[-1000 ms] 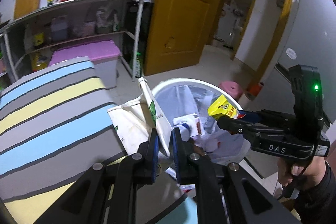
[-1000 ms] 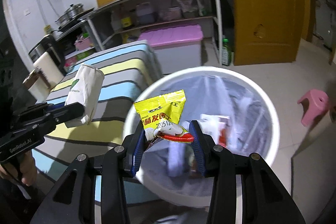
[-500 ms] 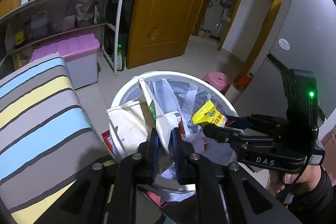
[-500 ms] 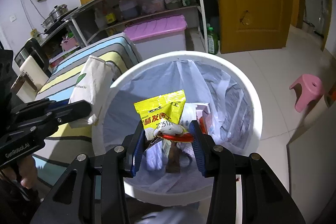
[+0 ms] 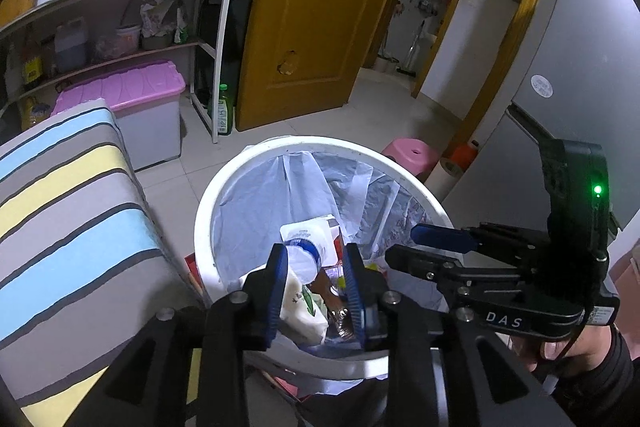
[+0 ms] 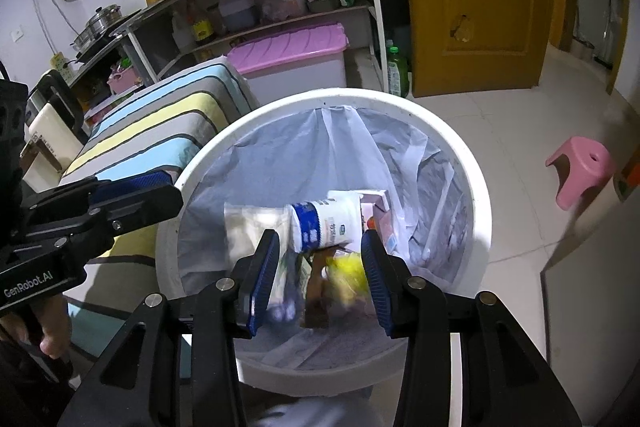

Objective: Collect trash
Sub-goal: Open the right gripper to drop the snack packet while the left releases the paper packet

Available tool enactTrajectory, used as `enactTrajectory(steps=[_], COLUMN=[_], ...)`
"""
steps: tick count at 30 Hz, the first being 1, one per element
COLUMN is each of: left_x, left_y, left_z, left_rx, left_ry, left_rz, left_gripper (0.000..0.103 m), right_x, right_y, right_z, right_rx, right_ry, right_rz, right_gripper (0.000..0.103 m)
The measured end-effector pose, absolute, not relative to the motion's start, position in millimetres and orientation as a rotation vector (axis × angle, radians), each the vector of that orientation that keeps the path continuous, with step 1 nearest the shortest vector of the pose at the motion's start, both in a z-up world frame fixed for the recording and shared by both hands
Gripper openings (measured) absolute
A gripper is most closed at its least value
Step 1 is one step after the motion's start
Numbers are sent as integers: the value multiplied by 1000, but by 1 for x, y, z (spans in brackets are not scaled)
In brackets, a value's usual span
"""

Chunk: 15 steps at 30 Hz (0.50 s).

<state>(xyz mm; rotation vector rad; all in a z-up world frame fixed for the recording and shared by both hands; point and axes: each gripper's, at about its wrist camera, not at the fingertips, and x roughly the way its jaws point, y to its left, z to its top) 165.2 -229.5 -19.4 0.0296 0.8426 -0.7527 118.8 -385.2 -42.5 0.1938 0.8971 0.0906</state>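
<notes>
A: Where does our trash sit, as we read it?

B: All of it is down in the white bin (image 5: 200, 227). The white paper bag (image 5: 298, 307) lies low against the near wall, the yellow snack packet (image 6: 350, 267) is a blur among the rubbish at the bottom, and a white tub with a blue label (image 6: 324, 223) lies on top

A: And our fingers?

B: The left gripper (image 5: 316, 253) hangs over the bin. Its fingers (image 5: 276, 291) have just been opening to a narrow gap, and the paper bag shows in that gap beside one pad, but we judge it loose, not pinched. The right gripper (image 6: 320, 239) has its fingers (image 6: 260, 279) moderately apart with nothing clamped; the packet is below them

A: If we had to lift any of it again?

B: We would expect little weight. The paper bag looks soft and will fold, so we would pinch a flat edge near its top. The packet's film is probably slick and crinkly, so its sealed seam is the safest hold. The tub seems stiffer but thin-walled; we would take it across the rim, gently

A: And the liner (image 5: 256, 203)?

B: Thin plastic, easily torn, we think; we would gather it at the rim, not the middle
</notes>
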Motion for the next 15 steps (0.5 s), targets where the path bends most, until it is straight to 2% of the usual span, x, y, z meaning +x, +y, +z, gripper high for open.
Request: enactTrajectory(steps=[15], left_x=[138], left_y=[-204], left_z=[2], left_rx=[19], left_ry=[792], left_rz=[-707], left_gripper=[29], right_x=[99], right_y=[-366], right_z=[-19], right_rx=[169], right_ry=[845], right_rz=[107], right_gripper=[44])
